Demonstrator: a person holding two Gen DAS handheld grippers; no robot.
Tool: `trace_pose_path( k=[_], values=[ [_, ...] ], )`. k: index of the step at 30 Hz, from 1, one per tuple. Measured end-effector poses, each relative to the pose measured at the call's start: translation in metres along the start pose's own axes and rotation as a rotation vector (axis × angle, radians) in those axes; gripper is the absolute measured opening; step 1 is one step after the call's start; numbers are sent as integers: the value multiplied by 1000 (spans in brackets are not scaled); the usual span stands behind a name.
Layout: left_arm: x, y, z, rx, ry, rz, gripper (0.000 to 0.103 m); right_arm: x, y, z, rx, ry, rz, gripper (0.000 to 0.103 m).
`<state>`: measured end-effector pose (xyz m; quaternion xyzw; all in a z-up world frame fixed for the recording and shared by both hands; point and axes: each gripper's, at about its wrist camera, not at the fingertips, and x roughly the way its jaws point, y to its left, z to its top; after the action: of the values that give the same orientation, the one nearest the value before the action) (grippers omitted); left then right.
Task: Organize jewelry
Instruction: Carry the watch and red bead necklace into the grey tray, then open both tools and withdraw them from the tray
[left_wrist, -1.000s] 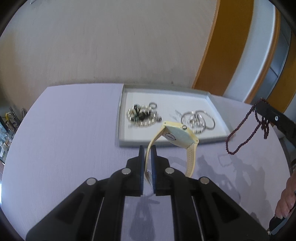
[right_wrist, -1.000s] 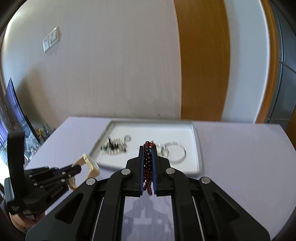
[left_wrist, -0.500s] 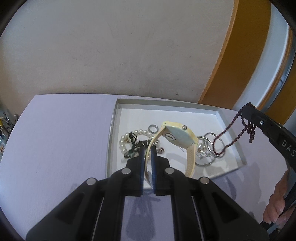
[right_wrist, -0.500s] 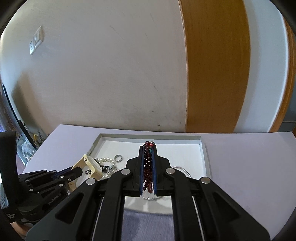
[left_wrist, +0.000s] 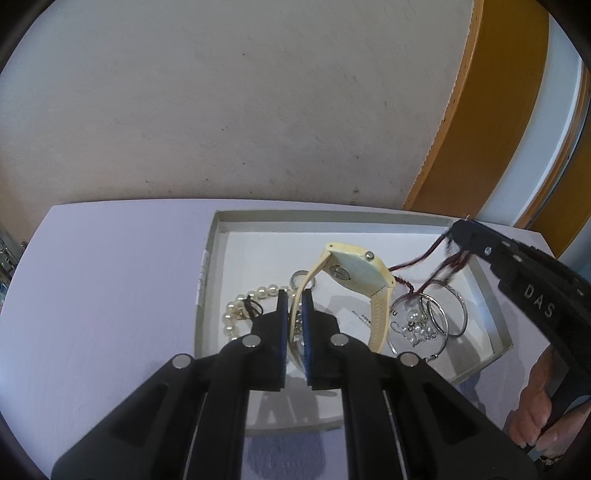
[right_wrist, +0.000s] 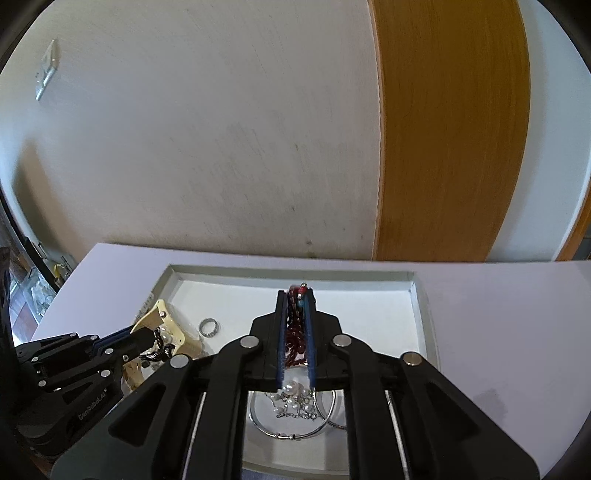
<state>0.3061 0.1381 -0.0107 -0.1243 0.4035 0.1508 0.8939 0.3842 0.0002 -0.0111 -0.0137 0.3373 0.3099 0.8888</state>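
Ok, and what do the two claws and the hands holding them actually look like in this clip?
Both are matte black plastic with ribbed frames, round silver studs and thin blue pads lining the fingers. The left claw shows white "GenRobot.AI" lettering in the right wrist view; the right claw shows raised "DAS" letters in the left wrist view. A bare right hand grips the handle; no sleeve or cable shows.
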Motion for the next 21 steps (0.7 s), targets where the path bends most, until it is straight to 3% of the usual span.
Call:
trace_pose_path(
  k=[3,14,17,18,20,21],
  values=[
    [5,-1,0,-2,10,-4,8,-2,-6,-4,11,-6,-4,35],
    [16,-16,5,7,20,-8,9,-9,-21,-25,16,8,8,36],
    [18,-18,5,7,27,-1,14,-6,-25,-27,27,18,9,36],
    [18,-19,5,3,29,1,19,-5,-26,-28,29,21,9,36],
    [14,-20,5,-4,15,18,42,-7,-27,-29,32,24,8,36],
    [12,-20,5,-5,5,27,59,-7,-27,-30,32,24,9,36]
  ],
)
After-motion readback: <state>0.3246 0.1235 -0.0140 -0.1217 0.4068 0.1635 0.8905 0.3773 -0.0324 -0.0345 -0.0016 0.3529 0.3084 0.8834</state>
